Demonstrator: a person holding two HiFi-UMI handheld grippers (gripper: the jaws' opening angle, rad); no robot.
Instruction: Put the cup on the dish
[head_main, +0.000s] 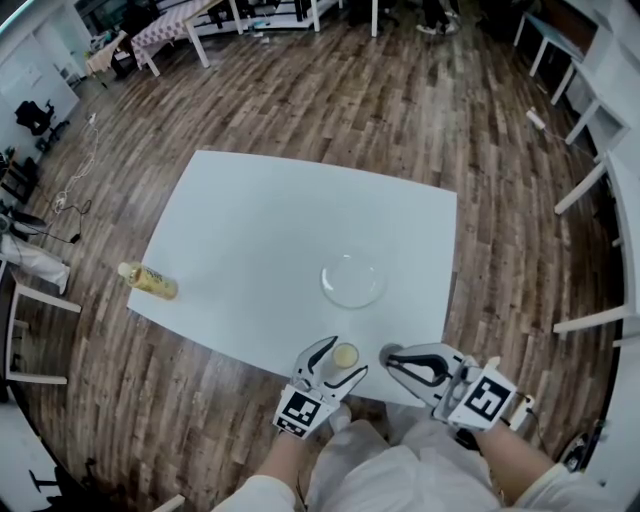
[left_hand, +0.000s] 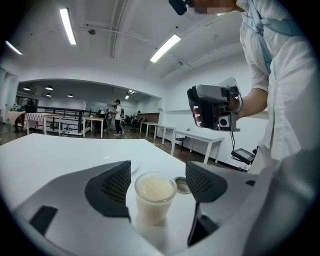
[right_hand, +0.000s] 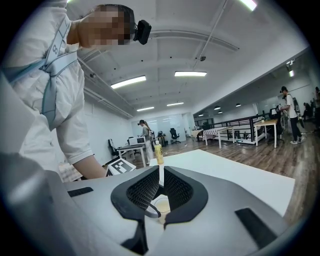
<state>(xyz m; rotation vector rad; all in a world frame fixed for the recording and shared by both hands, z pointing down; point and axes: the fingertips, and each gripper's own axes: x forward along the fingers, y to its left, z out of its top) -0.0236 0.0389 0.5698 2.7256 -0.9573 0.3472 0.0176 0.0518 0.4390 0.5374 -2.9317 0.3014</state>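
Table: I see 1 white rectangular table (head_main: 250, 220) on a wood-plank floor.
Right gripper: the right gripper (head_main: 390, 358) sits low at the table's near edge, jaws drawn together, its tip pointing toward the cup.
Left gripper: the left gripper (head_main: 343, 358) is released, its 2 jaws spread wide on either side of the cup, pads clear of it.
Dish: 1 clear round glass dish (head_main: 353, 280) lies on the table, beyond both grippers.
Bottle: 1 yellow plastic bottle (head_main: 148, 281) lies on its side at the table's left edge, well apart.
Cup: the small clear cup of pale yellow liquid (left_hand: 155, 196) stands upright on the table near its front edge, short of the dish.
Round item: 1 small grey disc (left_hand: 182, 186) rests just beside the cup; I cannot tell what it is.
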